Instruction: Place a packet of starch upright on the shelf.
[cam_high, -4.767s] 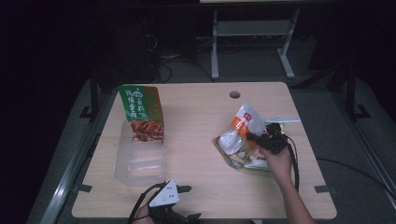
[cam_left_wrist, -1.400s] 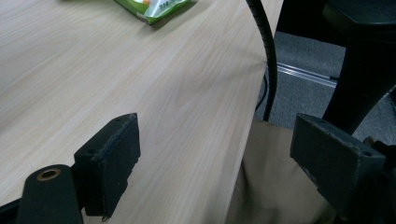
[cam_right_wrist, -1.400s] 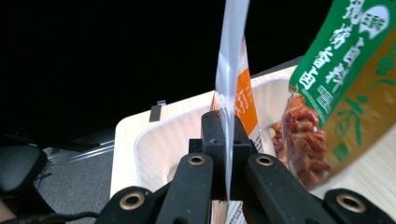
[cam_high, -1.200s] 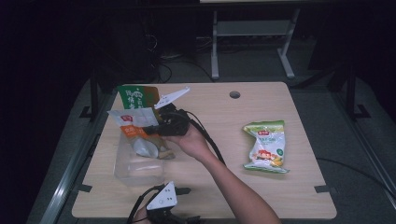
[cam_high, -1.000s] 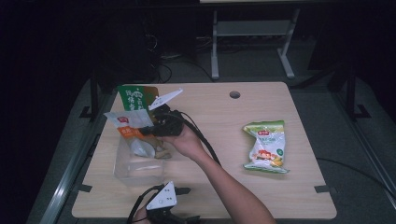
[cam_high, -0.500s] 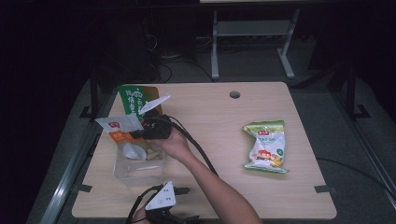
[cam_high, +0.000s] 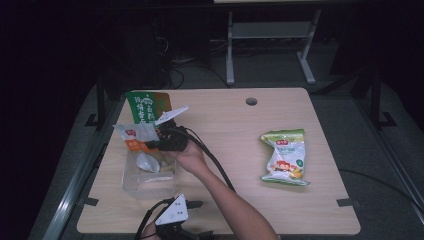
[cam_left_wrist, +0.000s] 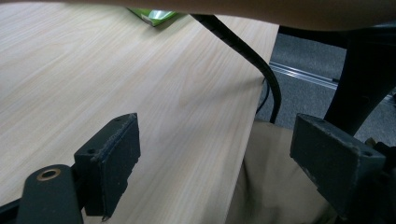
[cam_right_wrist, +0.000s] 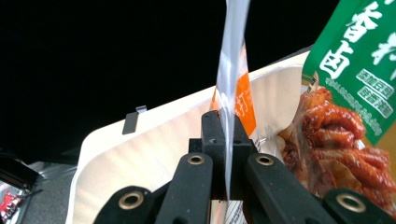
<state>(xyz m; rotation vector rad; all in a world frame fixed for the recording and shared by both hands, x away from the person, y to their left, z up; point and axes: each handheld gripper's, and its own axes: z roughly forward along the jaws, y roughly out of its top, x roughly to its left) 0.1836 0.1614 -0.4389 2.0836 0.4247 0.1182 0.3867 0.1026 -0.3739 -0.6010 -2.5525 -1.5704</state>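
Light wood surface (cam_high: 225, 130), dark room, metal rack behind. One clear tub (cam_high: 145, 181) at left, green-orange bag (cam_high: 146, 106) standing in its far end. My right hand-held gripper (cam_high: 159, 142) clamped on an orange-white packet (cam_high: 134, 138) over the tub. Left hand-held gripper (cam_left_wrist: 215, 158) apart, idle. One green bag (cam_high: 284, 156) lying right.

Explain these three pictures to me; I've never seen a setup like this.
A person at a wooden table holds a two-jaw gripper in each hand. The high view looks down from above; the other two cameras ride on the grippers, looking along their black jaws. The right gripper is shut on the edge of an orange and white snack bag, holding it over a clear bin. A green and orange bag stands in the bin's far end. A green bag lies on the table's right side. The left gripper rests open at the near edge, holding nothing.
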